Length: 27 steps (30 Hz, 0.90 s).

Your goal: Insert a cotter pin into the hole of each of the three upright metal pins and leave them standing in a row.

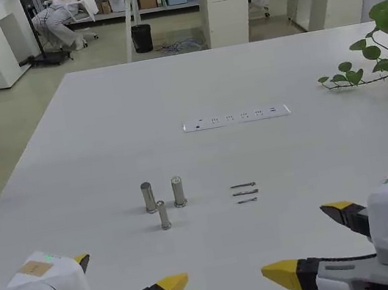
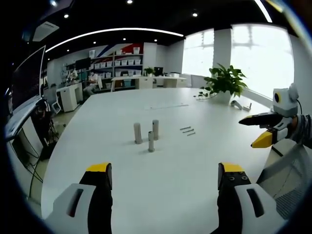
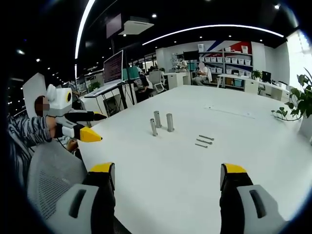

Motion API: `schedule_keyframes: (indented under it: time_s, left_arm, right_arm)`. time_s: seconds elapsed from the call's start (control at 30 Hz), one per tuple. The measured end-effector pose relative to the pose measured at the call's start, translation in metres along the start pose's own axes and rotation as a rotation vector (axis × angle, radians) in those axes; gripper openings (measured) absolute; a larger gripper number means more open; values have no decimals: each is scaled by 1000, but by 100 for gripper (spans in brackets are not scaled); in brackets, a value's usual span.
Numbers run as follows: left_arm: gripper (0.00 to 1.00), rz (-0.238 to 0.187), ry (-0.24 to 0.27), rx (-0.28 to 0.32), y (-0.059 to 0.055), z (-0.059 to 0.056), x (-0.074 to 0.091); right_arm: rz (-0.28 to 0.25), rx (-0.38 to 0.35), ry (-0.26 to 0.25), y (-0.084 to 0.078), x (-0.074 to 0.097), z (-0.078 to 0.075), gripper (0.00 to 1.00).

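Observation:
Three upright metal pins (image 1: 162,201) stand in a loose cluster on the white table (image 1: 187,101), seen again as pins (image 2: 146,133) in the left gripper view and pins (image 3: 161,122) in the right gripper view. To their right lie three cotter pins (image 1: 244,192) in a stack of parallel lines, also cotter pins (image 2: 187,130) and cotter pins (image 3: 204,141). My left gripper (image 1: 131,278) is open near the table's front edge, left of centre. My right gripper (image 1: 311,243) is open at the front right. Both hold nothing.
A white power strip (image 1: 236,117) lies beyond the pins. A green trailing plant (image 1: 379,47) sits at the table's right edge. A person (image 1: 60,15) sits at far desks in the background.

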<state>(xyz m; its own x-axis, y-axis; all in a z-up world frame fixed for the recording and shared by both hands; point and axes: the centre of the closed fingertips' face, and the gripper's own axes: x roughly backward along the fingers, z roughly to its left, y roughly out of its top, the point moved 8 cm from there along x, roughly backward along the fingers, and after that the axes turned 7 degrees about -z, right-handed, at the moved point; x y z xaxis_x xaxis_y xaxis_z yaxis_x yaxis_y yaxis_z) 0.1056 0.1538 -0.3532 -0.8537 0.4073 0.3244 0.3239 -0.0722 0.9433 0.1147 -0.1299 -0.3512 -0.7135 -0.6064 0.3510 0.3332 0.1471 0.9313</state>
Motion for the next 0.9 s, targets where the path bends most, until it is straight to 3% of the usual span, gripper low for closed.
schedule_keyframes:
  time_s: [0.9]
  left_arm:
    - [88,1,-1,7,-2,0,2]
  right_arm:
    - [7,1,11,0,0,0,87]
